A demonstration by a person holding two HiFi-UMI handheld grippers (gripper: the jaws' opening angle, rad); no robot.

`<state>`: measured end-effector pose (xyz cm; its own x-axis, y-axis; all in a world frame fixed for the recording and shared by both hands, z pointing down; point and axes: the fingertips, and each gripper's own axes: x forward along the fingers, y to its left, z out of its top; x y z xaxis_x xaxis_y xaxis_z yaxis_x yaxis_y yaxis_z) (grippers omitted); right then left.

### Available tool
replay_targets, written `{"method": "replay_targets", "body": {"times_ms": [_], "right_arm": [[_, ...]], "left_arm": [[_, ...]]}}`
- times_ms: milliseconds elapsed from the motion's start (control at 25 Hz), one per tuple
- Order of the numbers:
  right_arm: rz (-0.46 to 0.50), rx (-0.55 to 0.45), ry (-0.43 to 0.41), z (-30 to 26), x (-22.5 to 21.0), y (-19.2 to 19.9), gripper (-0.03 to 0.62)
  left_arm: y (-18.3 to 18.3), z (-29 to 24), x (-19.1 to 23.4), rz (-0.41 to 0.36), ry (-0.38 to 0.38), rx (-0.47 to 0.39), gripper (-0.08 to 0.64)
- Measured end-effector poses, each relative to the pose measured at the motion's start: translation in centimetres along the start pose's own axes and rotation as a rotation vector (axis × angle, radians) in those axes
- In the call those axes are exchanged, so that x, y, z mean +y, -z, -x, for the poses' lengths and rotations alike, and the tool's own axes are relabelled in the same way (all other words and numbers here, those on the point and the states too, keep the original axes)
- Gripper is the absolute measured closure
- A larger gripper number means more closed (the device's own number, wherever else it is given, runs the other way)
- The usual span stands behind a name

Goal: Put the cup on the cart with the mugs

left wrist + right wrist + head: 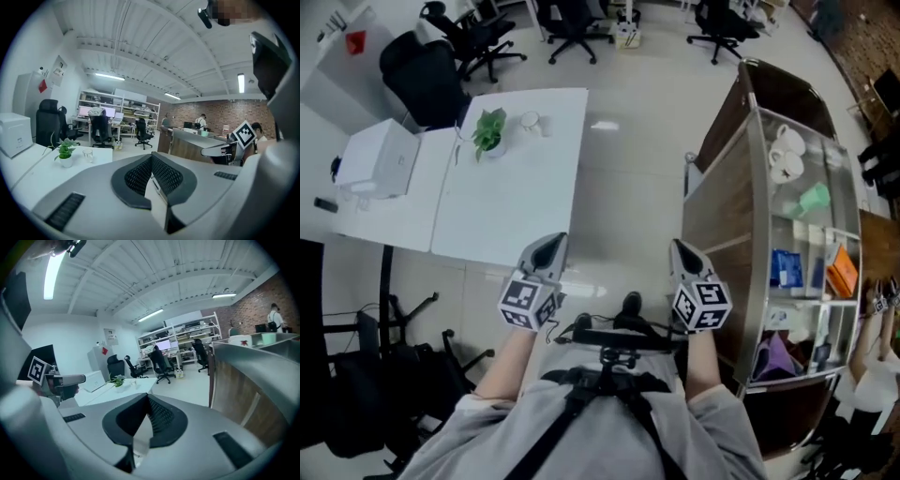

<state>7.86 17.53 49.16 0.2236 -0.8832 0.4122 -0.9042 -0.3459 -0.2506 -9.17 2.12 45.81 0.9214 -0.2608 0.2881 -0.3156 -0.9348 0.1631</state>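
Head view: a small clear glass cup (530, 120) stands upright on the white rectangular table (516, 202), just beside a green potted plant (490, 134). It is well apart from the wood-panelled cart (722, 206), which bears two white ceramic mugs (786, 155).

Left gripper view: the left gripper (151, 164) has its jaws pressed together on nothing.

Right gripper view: the right gripper (146, 404) is likewise closed and empty.

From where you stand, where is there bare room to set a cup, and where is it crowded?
Bare: the table this side of the plant and cup. Crowded: the cart, with mugs and boxes; only a narrow patch beside the mugs.
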Motion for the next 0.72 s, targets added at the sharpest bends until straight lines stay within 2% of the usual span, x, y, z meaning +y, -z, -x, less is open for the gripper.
{"method": "replay_targets", "body": {"times_ms": [200,360,600,720], "right_arm": [[0.03,-0.003,-0.136,-3.4,-0.8,-1.6,0.585],[0.037,0.016,-0.205,-6.0,-0.6,-3.3,0.584],[0.083,0.028,-0.251,-10.6,-0.2,-4.1,0.584],[0.1,0.054,-0.27,-12.8,1.5,-5.3,0.584]], "left_arm": [[-0.9,-0.7,0.2,0.014,-0.11,-0.007,0.558],[-0.7,-0.4,1.3,0.029,-0.183,-0.018,0.558],[-0.7,-0.4,3.9,0.065,-0.265,-0.031,0.558],[-0.5,-1.0,5.9,0.089,-0.28,-0.033,0.558]]}}
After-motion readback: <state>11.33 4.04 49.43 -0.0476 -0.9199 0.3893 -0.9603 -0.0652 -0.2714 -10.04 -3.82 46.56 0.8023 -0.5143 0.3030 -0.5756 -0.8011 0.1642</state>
